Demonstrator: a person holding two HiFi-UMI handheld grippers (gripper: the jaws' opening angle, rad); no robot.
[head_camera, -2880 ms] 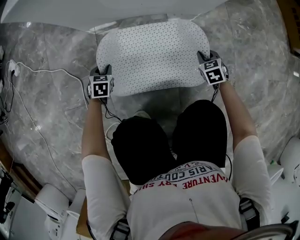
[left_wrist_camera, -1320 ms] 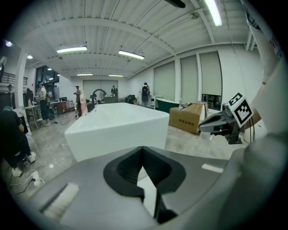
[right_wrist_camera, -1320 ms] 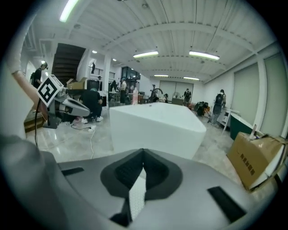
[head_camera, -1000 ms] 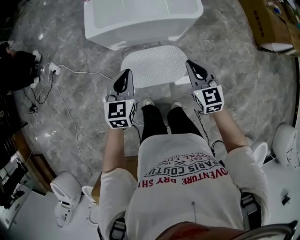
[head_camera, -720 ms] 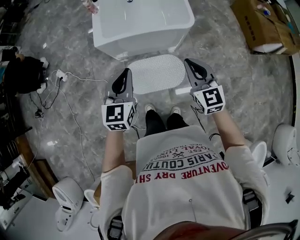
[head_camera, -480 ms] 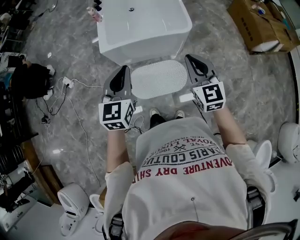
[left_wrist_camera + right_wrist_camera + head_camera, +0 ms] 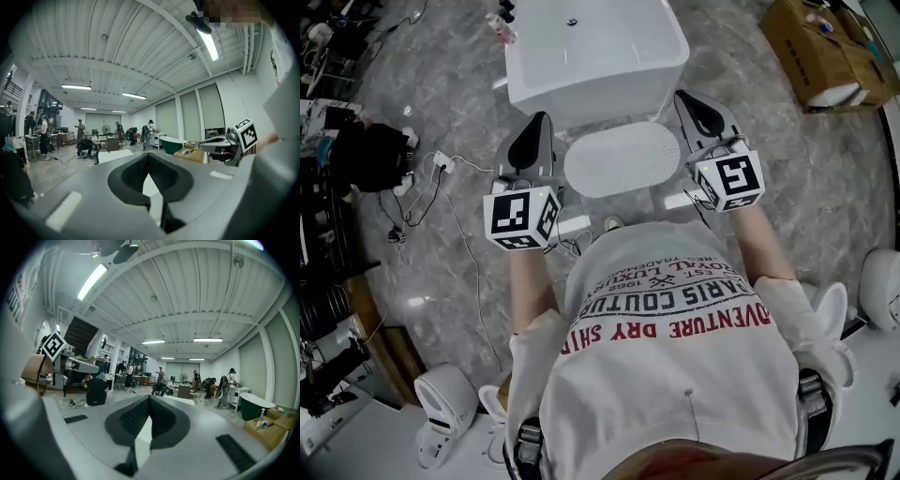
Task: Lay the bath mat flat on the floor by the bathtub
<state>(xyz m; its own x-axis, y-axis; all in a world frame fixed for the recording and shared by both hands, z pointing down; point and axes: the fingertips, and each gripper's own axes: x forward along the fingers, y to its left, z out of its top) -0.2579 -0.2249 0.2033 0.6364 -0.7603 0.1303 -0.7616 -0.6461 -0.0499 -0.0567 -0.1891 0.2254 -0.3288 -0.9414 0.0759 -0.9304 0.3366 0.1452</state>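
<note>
The white dotted bath mat (image 7: 623,159) lies flat on the grey marble floor, right in front of the white bathtub (image 7: 595,52). Nothing holds it. My left gripper (image 7: 536,127) is raised high above the floor to the mat's left, jaws shut and empty. To the mat's right my right gripper (image 7: 689,98) is raised the same way, also shut and empty. In the left gripper view the shut jaws (image 7: 148,154) point level into the hall, with the right gripper (image 7: 225,143) alongside. The right gripper view shows its shut jaws (image 7: 150,398) and the left gripper (image 7: 70,363).
A cardboard box (image 7: 825,47) sits at the far right. A power strip with cables (image 7: 441,164) lies on the floor at left, near a dark bundle (image 7: 370,155). Bottles (image 7: 502,23) stand by the tub's left corner. White units (image 7: 445,403) stand behind. People work far across the hall.
Both grippers left the mat's near corners and rose well above the floor as the person stood up. The mat stays flat by the tub and looks smaller and farther away.
</note>
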